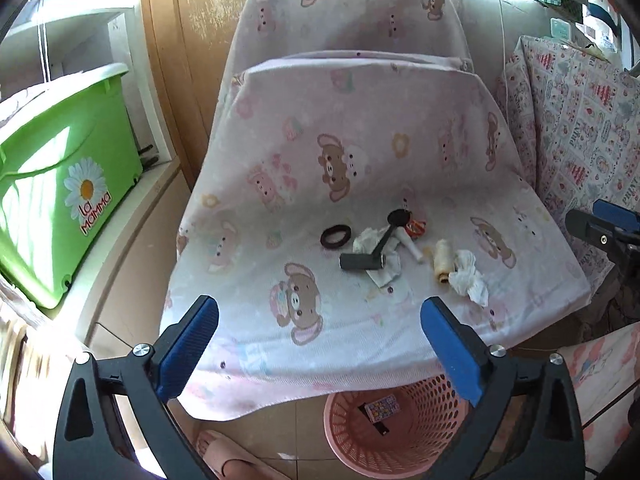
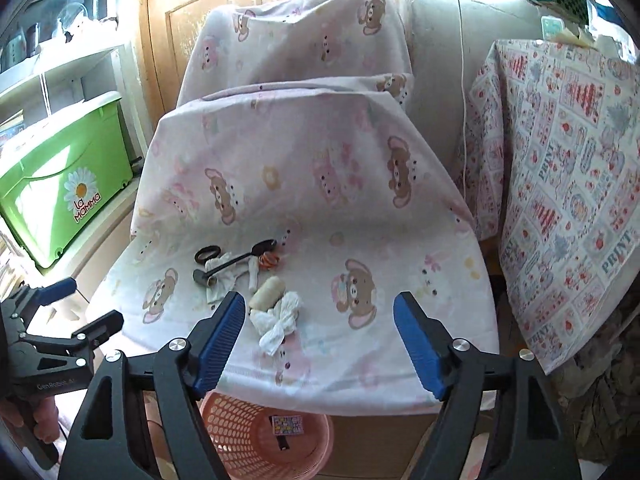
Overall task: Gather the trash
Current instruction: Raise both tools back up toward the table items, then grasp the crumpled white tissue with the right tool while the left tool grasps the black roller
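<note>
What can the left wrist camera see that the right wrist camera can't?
Only the left wrist view shows a foot in a pink slipper on the floor. Only the right wrist view shows a hand holding the left gripper, plus things on the shelves at upper left. Both show the bear-print cloth, the two crumpled tissues, the thread spool, the dark ring, the black roller tool, the pink basket with a small patterned box inside, and the green bin.
</note>
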Tool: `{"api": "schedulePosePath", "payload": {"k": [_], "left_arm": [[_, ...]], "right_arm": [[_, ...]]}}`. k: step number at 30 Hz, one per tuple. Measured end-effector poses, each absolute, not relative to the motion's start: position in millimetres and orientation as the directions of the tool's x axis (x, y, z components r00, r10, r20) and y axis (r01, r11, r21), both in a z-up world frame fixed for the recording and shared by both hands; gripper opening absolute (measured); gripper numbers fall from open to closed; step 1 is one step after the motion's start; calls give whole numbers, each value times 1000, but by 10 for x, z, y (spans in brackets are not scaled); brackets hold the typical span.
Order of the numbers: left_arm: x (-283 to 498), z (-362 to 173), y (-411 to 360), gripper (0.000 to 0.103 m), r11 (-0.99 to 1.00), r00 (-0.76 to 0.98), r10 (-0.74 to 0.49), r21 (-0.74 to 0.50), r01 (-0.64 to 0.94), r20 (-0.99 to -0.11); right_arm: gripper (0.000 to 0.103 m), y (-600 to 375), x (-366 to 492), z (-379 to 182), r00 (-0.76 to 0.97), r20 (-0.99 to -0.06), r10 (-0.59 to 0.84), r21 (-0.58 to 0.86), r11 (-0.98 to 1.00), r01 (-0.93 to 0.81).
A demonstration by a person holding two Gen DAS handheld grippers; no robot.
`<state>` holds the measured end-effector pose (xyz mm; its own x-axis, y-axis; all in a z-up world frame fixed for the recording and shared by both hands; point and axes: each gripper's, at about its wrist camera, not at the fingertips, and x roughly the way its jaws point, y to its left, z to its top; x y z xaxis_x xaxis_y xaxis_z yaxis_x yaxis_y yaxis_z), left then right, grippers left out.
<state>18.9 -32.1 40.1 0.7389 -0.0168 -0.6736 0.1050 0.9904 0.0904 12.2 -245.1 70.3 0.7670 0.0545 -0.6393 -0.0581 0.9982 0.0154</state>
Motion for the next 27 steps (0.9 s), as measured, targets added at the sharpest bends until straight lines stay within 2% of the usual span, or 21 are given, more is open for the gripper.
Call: {"api": "schedulePosePath", "payload": {"k": [6,9,13,17,22,27], "left_arm": [[424,543,-309,102,992,778,-12,91,88,-628],[501,433,-282,102,993,787,0,92,72,-616],[613,155,-205,102,995,755,21,91,51,-656],[750,-34,-56,102,1000,690,-6,-3,5,-723],[862,-106,5,102,997,690,71,48,-53,-720],[941,-155,97,102,996,668,58,-1,-87,-742]], "right_arm": [[86,-2470,259,773,814,-578,59,4,998,-70],[87,-2513,319,607,810,-585,52,11,998,-56],[87,-2576,434,265,756,-654,31,12,999,-31],[87,-2679,546,127,716,-696,64,60,998,-31],[87,-2837,625,94,706,-705,62,104,994,17],[87,-2813,675,78,711,-700,59,108,994,24]]}}
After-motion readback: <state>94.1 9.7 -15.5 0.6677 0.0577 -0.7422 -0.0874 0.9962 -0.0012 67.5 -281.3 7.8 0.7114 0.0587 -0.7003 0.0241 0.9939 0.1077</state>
